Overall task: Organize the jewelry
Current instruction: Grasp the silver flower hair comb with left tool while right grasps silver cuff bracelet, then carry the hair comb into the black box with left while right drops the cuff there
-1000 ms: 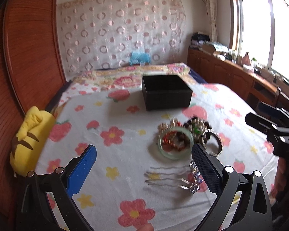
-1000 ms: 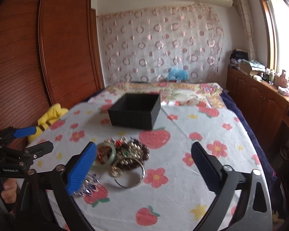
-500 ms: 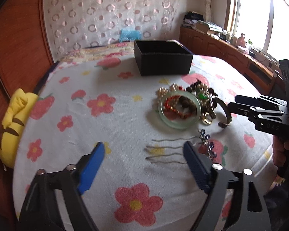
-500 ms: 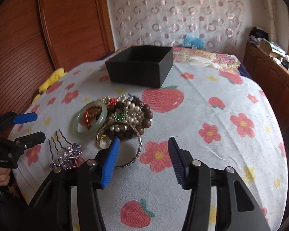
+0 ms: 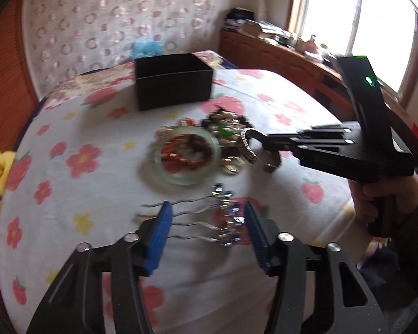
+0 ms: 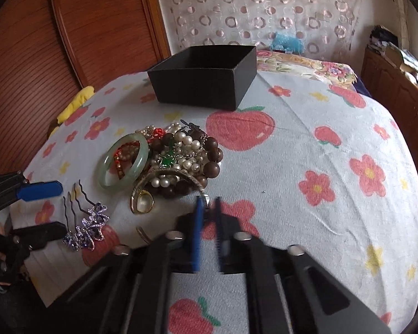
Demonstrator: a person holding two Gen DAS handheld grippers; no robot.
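Floral bedspread [image 6: 306, 144]; hairpin [image 5: 209, 222] between closing left tongs [image 5: 206, 222] (untouched); right tongs [image 6: 207, 208] clenched on bangle [image 6: 164, 175].

Flowered bedspread [image 6: 306, 144], apparently: jewelry [image 6: 178, 161], box [image 6: 206, 75]

1 black box [image 6: 206, 83] near bed's far edge. 1 green bangle [image 6: 124, 162], 1 silver cuff [image 6: 167, 176], 1 gold ring [image 6: 143, 201], 1 jeweled hair comb [image 6: 87, 226] w/ 4 prongs; bead strands tangled, can't count.
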